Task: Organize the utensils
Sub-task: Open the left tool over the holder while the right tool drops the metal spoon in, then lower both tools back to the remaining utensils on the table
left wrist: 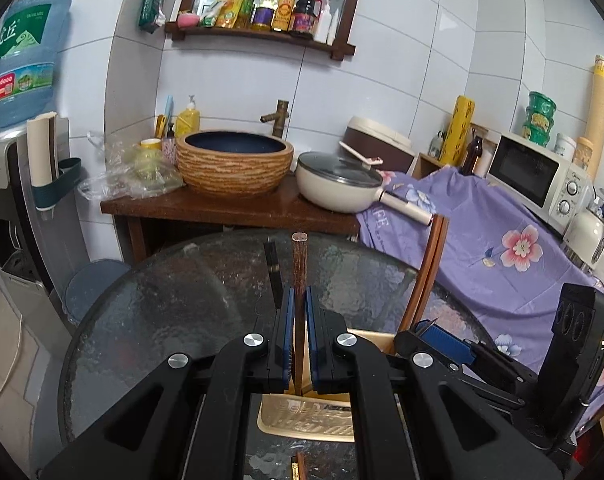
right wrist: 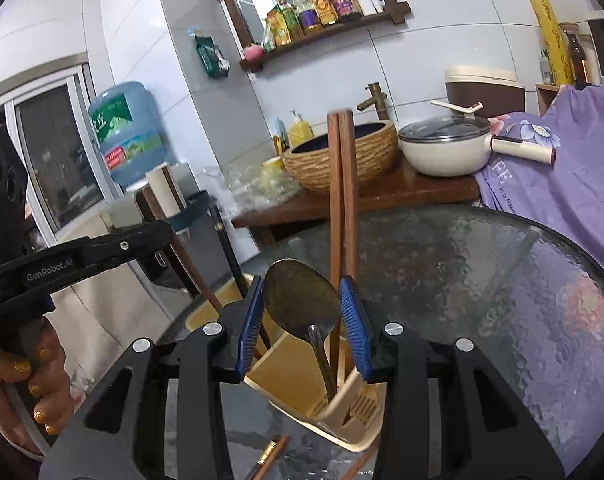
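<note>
Utensils here are wooden chopsticks and a metal spoon, gathered around a beige plastic utensil holder (right wrist: 302,384) that stands on the round dark textured-glass table (right wrist: 481,280). Largest of all is that table, whose pebbled top fills the lower half of both views. Next in size comes the holder, a slotted caddy with compartments, seen in the left wrist view just below the left gripper (left wrist: 300,300). The right gripper (right wrist: 305,312) has its blue-padded jaws apart, one on either side of the dull metal spoon (right wrist: 300,300), which stands bowl-up with its handle down in a compartment of the holder; the pads do not appear to touch it. Just behind the spoon a pair of reddish-brown wooden chopsticks (right wrist: 341,184) rises upright from the same holder, tips down inside it. The left gripper's jaws are clamped on a single dark brown wooden chopstick (left wrist: 299,276), held upright with its square top end above the pads and its lower end reaching down toward the holder. A black chopstick (left wrist: 273,272) stands just to the left of it. Smallest, a brown chopstick with a gold band (right wrist: 272,452) lies flat on the glass in front of the holder.
</note>
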The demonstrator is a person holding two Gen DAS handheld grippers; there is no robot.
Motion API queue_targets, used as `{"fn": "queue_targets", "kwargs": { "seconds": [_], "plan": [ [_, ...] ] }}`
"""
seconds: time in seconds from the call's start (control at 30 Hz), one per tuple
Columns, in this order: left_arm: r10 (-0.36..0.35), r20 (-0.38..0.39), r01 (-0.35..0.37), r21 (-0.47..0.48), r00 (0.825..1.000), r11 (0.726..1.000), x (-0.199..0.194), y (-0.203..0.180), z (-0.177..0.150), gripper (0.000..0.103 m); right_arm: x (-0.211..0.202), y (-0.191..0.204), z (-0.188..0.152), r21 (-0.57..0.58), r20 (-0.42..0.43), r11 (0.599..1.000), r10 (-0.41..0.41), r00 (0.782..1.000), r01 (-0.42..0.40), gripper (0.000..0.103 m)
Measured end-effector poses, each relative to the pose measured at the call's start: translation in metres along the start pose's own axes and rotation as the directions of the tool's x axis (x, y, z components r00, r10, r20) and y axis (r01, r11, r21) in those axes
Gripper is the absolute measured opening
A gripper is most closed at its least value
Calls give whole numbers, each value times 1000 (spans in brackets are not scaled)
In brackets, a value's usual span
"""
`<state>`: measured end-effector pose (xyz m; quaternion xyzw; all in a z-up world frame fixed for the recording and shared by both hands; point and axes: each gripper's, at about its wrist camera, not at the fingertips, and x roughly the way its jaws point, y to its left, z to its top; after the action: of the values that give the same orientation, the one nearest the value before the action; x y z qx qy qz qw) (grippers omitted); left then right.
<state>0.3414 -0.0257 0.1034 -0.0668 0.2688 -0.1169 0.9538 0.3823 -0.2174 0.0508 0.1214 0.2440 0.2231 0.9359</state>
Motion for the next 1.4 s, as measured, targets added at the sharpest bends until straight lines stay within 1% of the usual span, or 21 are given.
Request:
{"fn": "queue_targets", "kwargs": {
  "seconds": [0.13,0.27,0.33,0.37,0.4,0.43,0.47,0.5,0.57,0.63,0.7,0.73,0.83,0.87,0.97,1.0,1.07,1.13,1.2,1.3,1.4],
  "plan": [
    [17,-8,-17,10,1000,1000,6,1,-6,6,1,1,-7,-19,-8,1000,-14,1000,14,39],
    [-4,-34,4,1,999,1000,10,2,-9,6,1,0,-10,-19,-11,1000,-14,1000,13,40],
    [3,-28,-3,2,1000,1000,9,3,-11,6,-1,1,-10,-20,-9,1000,-7,1000,6,44],
    [-4,-31,4,4,1000,1000,8,3,-11,7,-2,2,-10,-26,-7,1000,-6,1000,6,53],
    [-11,-34,11,5,999,1000,8,2,-11,15,-5,3,-11,-38,-1,999,-8,1000,8,63],
    [-16,-32,16,6,999,1000,5,2,-11,21,-9,4,-11,-45,9,999,-10,1000,11,64],
    [-14,-25,14,8,1000,1000,2,1,-11,36,-14,6,-12,-52,21,999,-11,1000,12,64],
    [-6,-5,6,16,1000,1000,-4,1,-13,45,-19,7,-13,-60,29,998,-13,999,15,64],
    [14,24,-15,42,1000,999,-15,-1,-17,49,-29,9,-16,-71,33,997,-13,999,16,64],
    [21,34,-23,58,999,998,-24,-1,-24,57,-41,12,-24,-83,19,996,-17,1000,19,65],
    [22,33,-24,69,999,997,-34,2,-40,73,-51,16,-35,-102,-13,995,-21,1000,19,66],
    [24,25,-26,78,999,997,-35,3,-47,75,-56,17,-41,-111,-27,994,-25,999,22,67],
    [45,-35,-41,116,998,992,-35,4,-77,77,-62,20,-64,-136,-107,990,-52,993,37,67],
    [50,-59,-42,123,997,991,-33,5,-87,77,-60,19,-74,-135,-157,990,-68,985,47,67],
    [53,-128,-37,123,990,992,-27,10,-114,77,-55,16,-99,-135,-255,989,-96,962,62,67],
    [48,-161,-28,123,986,992,-24,11,-126,77,-54,14,-105,-132,-272,989,-101,957,67,67],
    [49,-195,-26,121,979,992,-21,13,-141,77,-50,9,-121,-112,-323,991,-105,941,72,67],
    [47,-223,-23,109,974,994,-18,17,-154,76,-47,4,-133,-82,-354,993,-104,929,80,66],
    [45,-245,-21,99,968,995,-17,20,-165,76,-41,0,-143,-48,-396,996,-91,914,78,61],
    [57,-259,-32,102,964,994,-15,22,-173,75,-34,-3,-153,-31,-439,995,-96,893,91,53],
    [69,-263,-40,113,962,993,-14,21,-177,74,-27,-4,-153,-16,-460,994,-105,881,110,49]
  ]
}}
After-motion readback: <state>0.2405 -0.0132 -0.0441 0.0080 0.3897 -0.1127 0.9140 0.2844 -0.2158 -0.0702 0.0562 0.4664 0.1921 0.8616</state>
